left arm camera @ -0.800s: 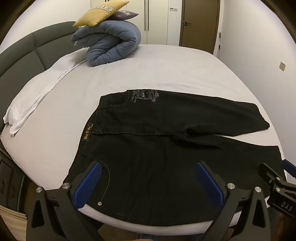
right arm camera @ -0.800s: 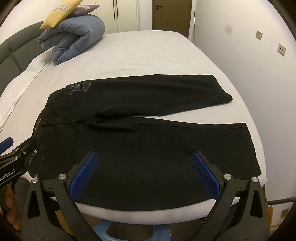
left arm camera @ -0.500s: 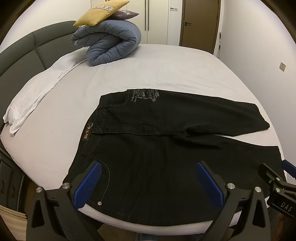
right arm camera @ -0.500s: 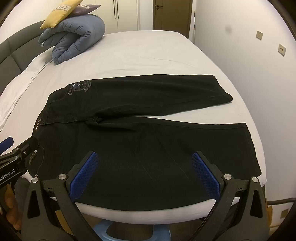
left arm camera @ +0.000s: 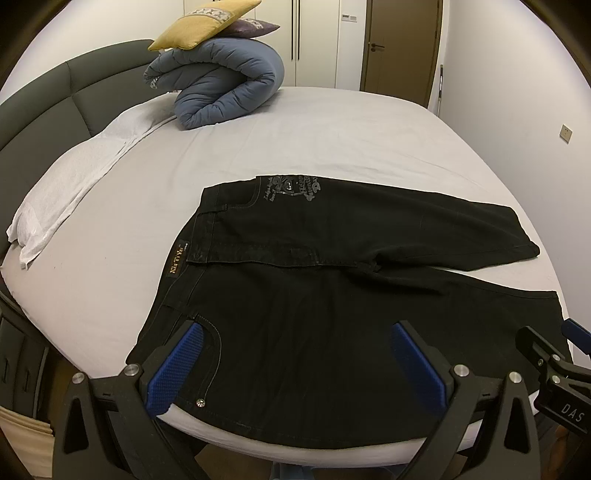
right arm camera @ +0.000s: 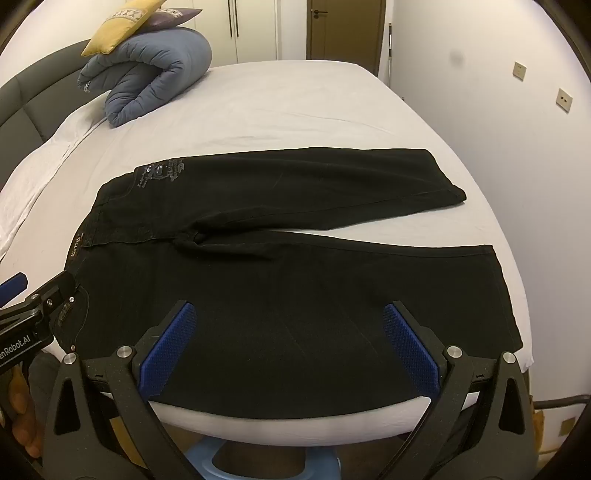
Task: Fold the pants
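Black pants (left arm camera: pixel 332 295) lie flat on the bed (left arm camera: pixel 332 140), waist to the left, both legs stretched to the right; they also show in the right wrist view (right arm camera: pixel 295 266). The far leg (right arm camera: pixel 332 184) is shorter-looking and angled away from the near leg (right arm camera: pixel 369 288). My left gripper (left arm camera: pixel 295 354) is open and empty, held above the near hip pocket area at the bed's front edge. My right gripper (right arm camera: pixel 288 339) is open and empty above the near leg. Each gripper shows at the side of the other's view.
A rolled blue duvet (left arm camera: pixel 221 85) with a yellow cushion (left arm camera: pixel 203 22) sits at the back left. A white pillow (left arm camera: pixel 74 177) lies along the dark headboard (left arm camera: pixel 55 96). A wall (right arm camera: pixel 498 110) runs close on the right. A blue stool (right arm camera: pixel 258 461) is below the bed edge.
Almost nothing: both grippers stay open over the near edge of the pants, with only a very slight drift of the views.
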`<state>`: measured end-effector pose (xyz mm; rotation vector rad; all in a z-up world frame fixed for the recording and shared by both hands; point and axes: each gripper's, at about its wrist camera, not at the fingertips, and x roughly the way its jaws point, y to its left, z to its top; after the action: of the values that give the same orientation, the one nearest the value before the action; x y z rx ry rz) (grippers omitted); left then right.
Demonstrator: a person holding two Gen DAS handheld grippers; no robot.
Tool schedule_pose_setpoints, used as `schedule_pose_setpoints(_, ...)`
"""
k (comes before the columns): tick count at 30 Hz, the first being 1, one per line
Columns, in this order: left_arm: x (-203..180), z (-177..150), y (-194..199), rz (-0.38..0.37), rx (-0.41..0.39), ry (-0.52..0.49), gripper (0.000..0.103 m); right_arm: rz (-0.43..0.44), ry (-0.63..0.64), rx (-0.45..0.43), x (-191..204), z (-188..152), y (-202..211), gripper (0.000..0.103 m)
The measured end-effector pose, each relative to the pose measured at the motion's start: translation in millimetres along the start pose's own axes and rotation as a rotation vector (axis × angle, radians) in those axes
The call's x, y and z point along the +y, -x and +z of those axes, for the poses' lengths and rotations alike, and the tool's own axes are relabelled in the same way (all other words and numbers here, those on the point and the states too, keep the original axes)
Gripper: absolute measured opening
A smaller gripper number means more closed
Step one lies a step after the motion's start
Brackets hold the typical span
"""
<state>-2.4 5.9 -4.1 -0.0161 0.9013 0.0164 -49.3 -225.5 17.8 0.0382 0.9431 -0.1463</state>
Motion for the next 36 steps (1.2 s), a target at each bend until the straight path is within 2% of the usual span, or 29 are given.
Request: schedule_pose_setpoints(36,-0.7,-0.4,-0.1,-0.001,0.002,-0.001,0.103,0.001,0.001,0.0,4.3,-3.5,0.1,0.103)
